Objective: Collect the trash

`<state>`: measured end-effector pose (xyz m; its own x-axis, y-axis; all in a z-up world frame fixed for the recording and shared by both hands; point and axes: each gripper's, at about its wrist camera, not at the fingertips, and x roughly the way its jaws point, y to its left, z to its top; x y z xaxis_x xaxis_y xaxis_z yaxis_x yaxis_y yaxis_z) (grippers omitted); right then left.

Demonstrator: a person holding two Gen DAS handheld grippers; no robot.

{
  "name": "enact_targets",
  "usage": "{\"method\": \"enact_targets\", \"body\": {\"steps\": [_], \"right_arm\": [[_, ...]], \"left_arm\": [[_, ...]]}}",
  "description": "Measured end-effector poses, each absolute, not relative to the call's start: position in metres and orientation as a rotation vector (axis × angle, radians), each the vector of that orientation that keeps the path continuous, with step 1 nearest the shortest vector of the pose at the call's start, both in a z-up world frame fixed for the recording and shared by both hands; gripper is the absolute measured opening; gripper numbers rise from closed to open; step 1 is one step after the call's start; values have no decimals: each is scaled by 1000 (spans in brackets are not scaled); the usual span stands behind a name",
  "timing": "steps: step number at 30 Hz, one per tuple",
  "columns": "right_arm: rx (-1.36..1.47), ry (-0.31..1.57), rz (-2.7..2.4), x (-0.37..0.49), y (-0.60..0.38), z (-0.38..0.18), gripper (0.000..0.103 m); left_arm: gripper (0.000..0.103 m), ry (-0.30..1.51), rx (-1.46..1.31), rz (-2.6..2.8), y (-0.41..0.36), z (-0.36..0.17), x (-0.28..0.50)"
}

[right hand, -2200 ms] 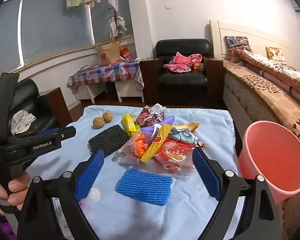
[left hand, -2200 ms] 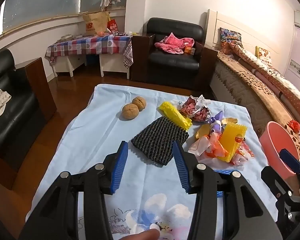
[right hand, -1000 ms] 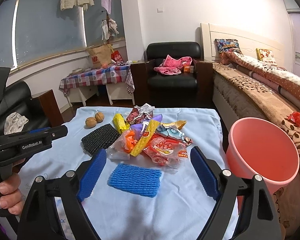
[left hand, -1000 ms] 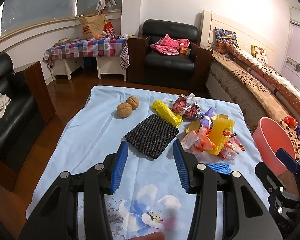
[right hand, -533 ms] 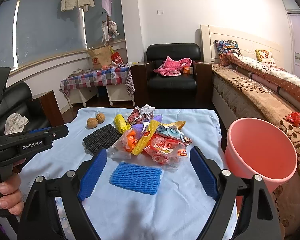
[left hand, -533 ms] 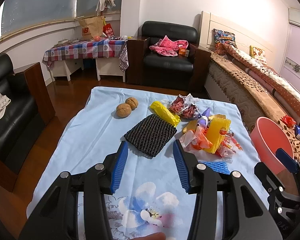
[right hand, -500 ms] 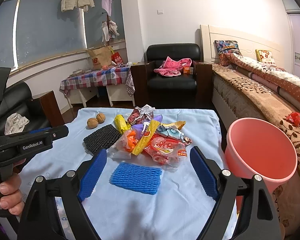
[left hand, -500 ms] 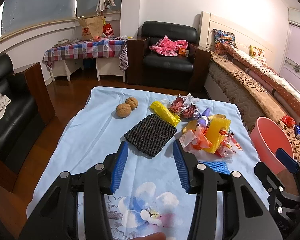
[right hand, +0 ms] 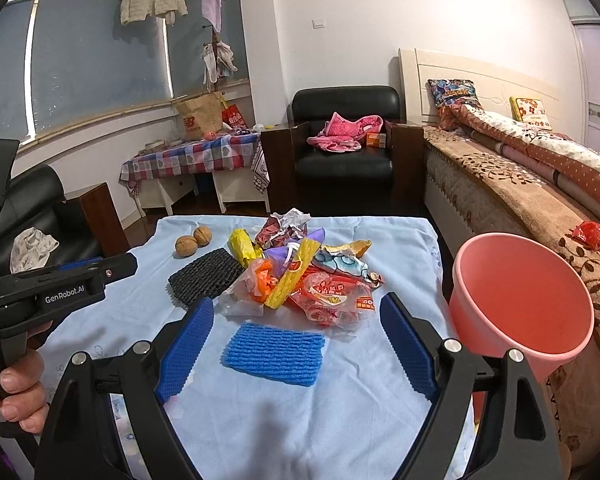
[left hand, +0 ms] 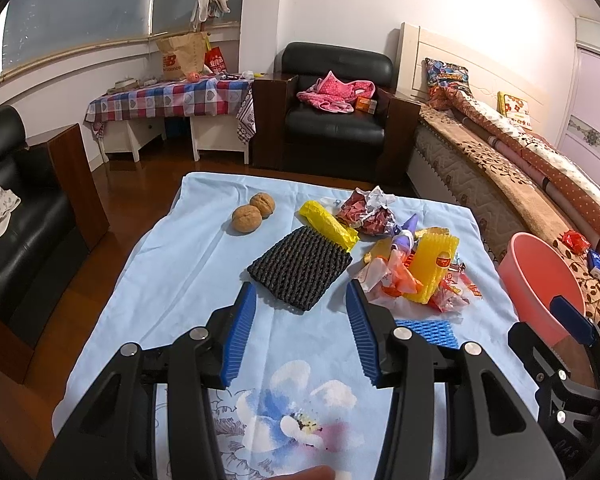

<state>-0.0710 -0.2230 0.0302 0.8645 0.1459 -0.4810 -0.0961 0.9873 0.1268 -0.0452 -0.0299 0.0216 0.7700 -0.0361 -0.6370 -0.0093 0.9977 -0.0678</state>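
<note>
Blue foam net (right hand: pixel 274 354) lies between the right gripper's (right hand: pixel 296 344) wide jaws; left gripper's (left hand: pixel 300 330) jaws wide, empty.

My left hand-held gripper (left hand: pixel 300 330) and right hand-held gripper (right hand: pixel 296 350) are black frames with ribbed blue pads (left hand: pixel 240 334) and silver screws (right hand: pixel 451 345). White "GenRobot.AI" lettering marks the left one; cables, if any, seem hidden.

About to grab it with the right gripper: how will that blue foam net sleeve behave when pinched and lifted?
The blue foam net sleeve lies flat and looks like thin mesh, so it is probably very light and will likely squash between the fingers. It may droop or flop once lifted. Its ribbed surface should grip rather than slip.
</note>
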Motion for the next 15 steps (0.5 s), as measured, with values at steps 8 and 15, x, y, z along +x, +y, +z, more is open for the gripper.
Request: {"method": "enact_targets", "body": {"steps": [8, 15], "right_arm": [[101, 511, 126, -72, -223, 30, 84], [104, 517, 127, -72, -223, 30, 84]], "left_arm": [[47, 693, -70, -16, -29, 21, -45], [47, 695, -70, -18, -30, 21, -46]]}}
